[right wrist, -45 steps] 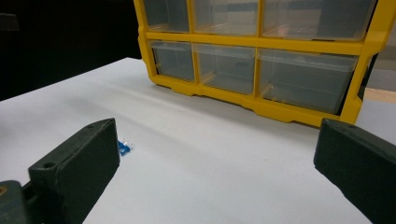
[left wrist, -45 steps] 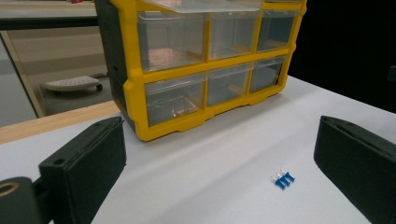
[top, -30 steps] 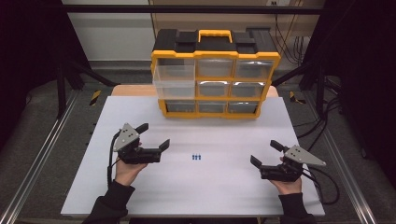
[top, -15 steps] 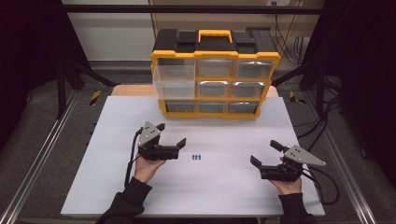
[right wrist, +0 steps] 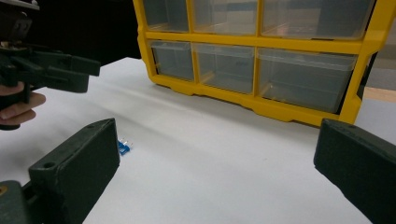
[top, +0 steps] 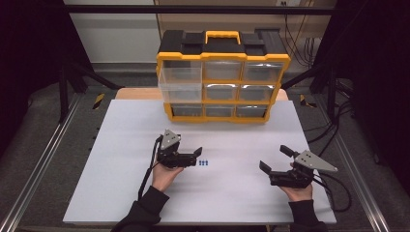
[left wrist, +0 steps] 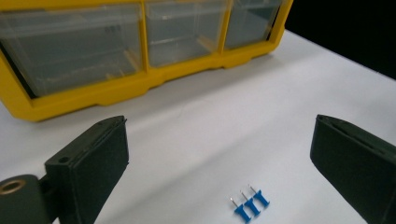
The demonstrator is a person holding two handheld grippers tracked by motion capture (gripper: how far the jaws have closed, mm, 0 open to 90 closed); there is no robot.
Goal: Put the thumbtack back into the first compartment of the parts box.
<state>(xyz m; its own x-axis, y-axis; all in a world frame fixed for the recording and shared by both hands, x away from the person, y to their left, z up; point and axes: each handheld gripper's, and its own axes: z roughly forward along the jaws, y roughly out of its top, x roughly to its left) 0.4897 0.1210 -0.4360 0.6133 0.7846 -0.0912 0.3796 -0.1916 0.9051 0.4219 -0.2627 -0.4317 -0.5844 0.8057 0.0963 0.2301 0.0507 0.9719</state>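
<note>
The left gripper (top: 197,154), jaws wide apart and holding nothing, hovers just beside three blue pushpins (left wrist: 249,205) lying side by side near the middle of the table (top: 125,193). This looks like the approach to a pick. Next it must drop and close on one pin (they seem to touch, though that is hard to tell). The right gripper (top: 275,158) waits open near the front right corner.
</note>
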